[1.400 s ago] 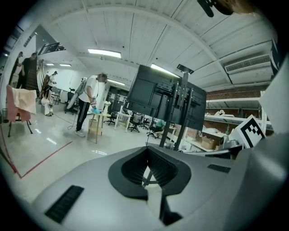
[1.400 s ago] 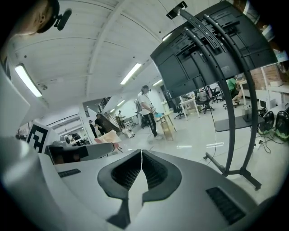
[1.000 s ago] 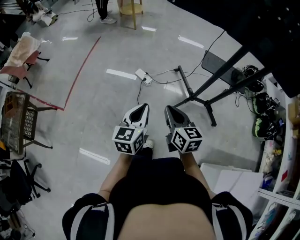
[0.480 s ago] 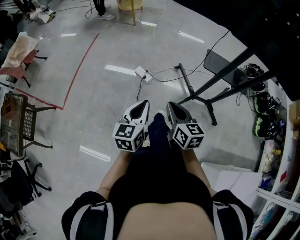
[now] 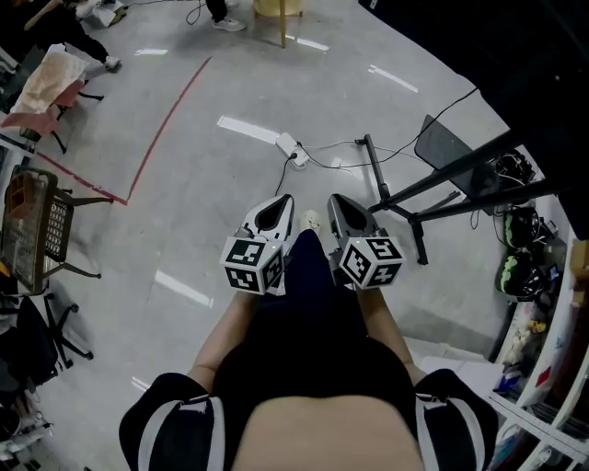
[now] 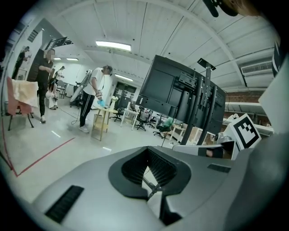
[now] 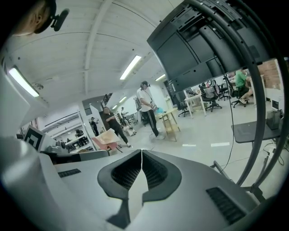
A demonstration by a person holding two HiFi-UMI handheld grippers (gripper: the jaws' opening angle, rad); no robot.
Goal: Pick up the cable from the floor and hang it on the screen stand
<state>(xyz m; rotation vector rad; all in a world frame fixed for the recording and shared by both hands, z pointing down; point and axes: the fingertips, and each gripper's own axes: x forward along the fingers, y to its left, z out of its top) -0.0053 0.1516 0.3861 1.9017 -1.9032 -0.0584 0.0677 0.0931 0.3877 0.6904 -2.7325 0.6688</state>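
A white power strip (image 5: 289,147) lies on the grey floor, and a thin black cable (image 5: 324,164) runs from it toward the black screen stand's feet (image 5: 405,198). My left gripper (image 5: 276,216) and right gripper (image 5: 342,213) are held side by side at waist height, short of the strip, both shut and empty. In the left gripper view the left gripper (image 6: 148,149) points at the big dark screen on its stand (image 6: 205,103). The right gripper (image 7: 142,151) has the stand's post (image 7: 253,122) close on its right, with the screen (image 7: 198,45) above.
A red tape line (image 5: 166,124) crosses the floor at the left, beside chairs (image 5: 37,230). A wooden stool (image 5: 281,11) and a standing person (image 6: 92,97) are farther ahead. Helmets and gear (image 5: 515,267) pile up by shelves at the right.
I have walked forward: the stand and the floor have slid through the head view. A dark trouser leg has swung in between the grippers. Both grippers stay shut.
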